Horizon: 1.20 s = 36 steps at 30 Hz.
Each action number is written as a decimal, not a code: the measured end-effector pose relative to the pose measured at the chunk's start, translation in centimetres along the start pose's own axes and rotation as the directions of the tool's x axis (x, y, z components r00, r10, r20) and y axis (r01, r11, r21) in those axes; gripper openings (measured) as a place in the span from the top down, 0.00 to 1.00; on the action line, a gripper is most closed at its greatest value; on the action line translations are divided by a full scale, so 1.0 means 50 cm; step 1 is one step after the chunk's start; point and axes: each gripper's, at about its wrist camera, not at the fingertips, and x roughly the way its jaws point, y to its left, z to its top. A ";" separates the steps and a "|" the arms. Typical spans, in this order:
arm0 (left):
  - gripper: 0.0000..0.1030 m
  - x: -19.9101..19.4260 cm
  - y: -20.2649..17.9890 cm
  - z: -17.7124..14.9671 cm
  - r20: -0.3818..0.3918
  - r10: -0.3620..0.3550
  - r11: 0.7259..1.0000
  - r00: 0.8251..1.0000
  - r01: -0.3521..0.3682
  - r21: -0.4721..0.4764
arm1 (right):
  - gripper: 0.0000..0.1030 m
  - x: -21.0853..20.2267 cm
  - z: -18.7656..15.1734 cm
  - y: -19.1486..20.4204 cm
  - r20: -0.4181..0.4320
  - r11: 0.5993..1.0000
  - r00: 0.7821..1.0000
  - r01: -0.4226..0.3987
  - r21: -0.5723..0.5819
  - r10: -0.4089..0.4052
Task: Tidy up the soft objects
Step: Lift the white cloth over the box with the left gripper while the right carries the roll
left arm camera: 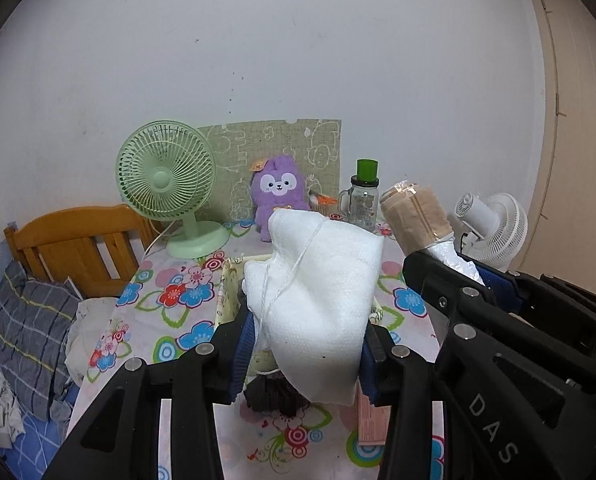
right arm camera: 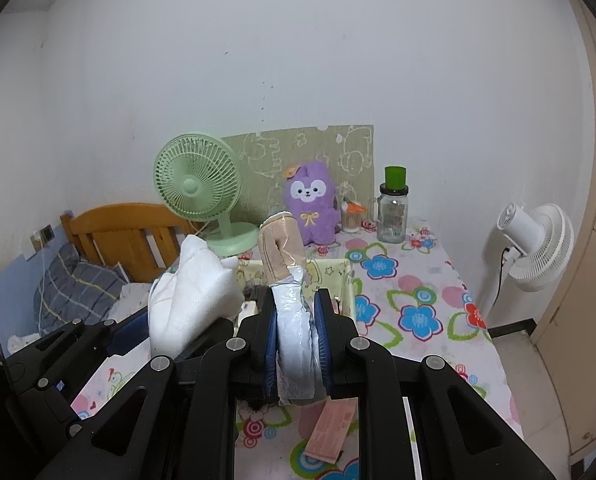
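- A white quilted cloth bundle (left arm camera: 317,300) is filling the centre of the left view, the left gripper (left arm camera: 305,344) clamping it between blue pads.
- The right gripper (right arm camera: 296,336) is squeezing a crinkly plastic-wrapped beige roll (right arm camera: 280,248), centre frame.
- A cream fabric basket (right arm camera: 339,276) is sitting behind, partly hidden.
- Farther back on the floral table (right arm camera: 417,300): a purple plush (right arm camera: 311,204), a ribbed green fan (right arm camera: 198,188), a glass jar (right arm camera: 393,212).

Only thing I'm actually reading here is "DAS", showing in pale letters on the black body of the right gripper (left arm camera: 463,270). The jar (left arm camera: 362,204) is carrying some print too, but it's looking way too small to make out.
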 end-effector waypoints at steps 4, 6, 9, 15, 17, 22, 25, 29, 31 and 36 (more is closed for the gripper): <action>0.56 0.021 0.005 0.010 -0.010 0.003 1.000 1.000 -0.003 -0.001 | 0.80 0.023 0.010 -0.005 -0.009 1.000 1.000 -0.001 0.004 0.001; 0.56 0.029 0.007 0.014 -0.013 0.008 1.000 1.000 -0.008 -0.001 | 0.80 0.035 0.015 -0.006 -0.014 1.000 1.000 0.000 0.005 0.000; 0.56 0.048 0.009 0.022 -0.021 0.022 1.000 1.000 -0.022 0.002 | 0.80 0.057 0.022 -0.008 -0.023 1.000 1.000 0.001 0.007 0.000; 0.56 0.092 0.018 0.037 -0.042 0.022 1.000 0.999 -0.022 0.000 | 0.80 0.108 0.035 -0.015 -0.042 1.000 0.999 0.003 0.010 -0.003; 0.56 0.103 0.022 0.040 -0.048 0.020 1.000 0.999 -0.020 -0.002 | 0.80 0.124 0.039 -0.015 -0.048 1.000 0.999 0.006 0.009 -0.006; 0.56 0.142 0.030 0.048 -0.070 0.020 1.000 0.997 -0.020 -0.004 | 0.80 0.162 0.043 -0.017 -0.068 1.000 0.998 0.009 0.008 -0.009; 0.56 0.167 0.035 0.049 -0.086 0.018 1.000 0.996 -0.018 -0.008 | 0.80 0.187 0.045 -0.019 -0.081 1.000 0.997 0.008 0.009 -0.008; 0.56 0.200 0.043 0.050 -0.110 0.012 1.000 0.994 -0.014 -0.012 | 0.80 0.220 0.047 -0.021 -0.099 1.000 0.995 0.009 0.009 -0.008; 0.55 0.217 0.047 0.051 -0.119 0.008 1.000 0.993 -0.010 -0.017 | 0.80 0.233 0.050 -0.021 -0.106 1.000 0.994 0.012 0.007 -0.011; 0.53 0.255 0.056 0.051 -0.142 0.000 1.000 0.990 -0.003 -0.021 | 0.80 0.272 0.051 -0.024 -0.125 1.000 0.992 0.014 0.003 -0.013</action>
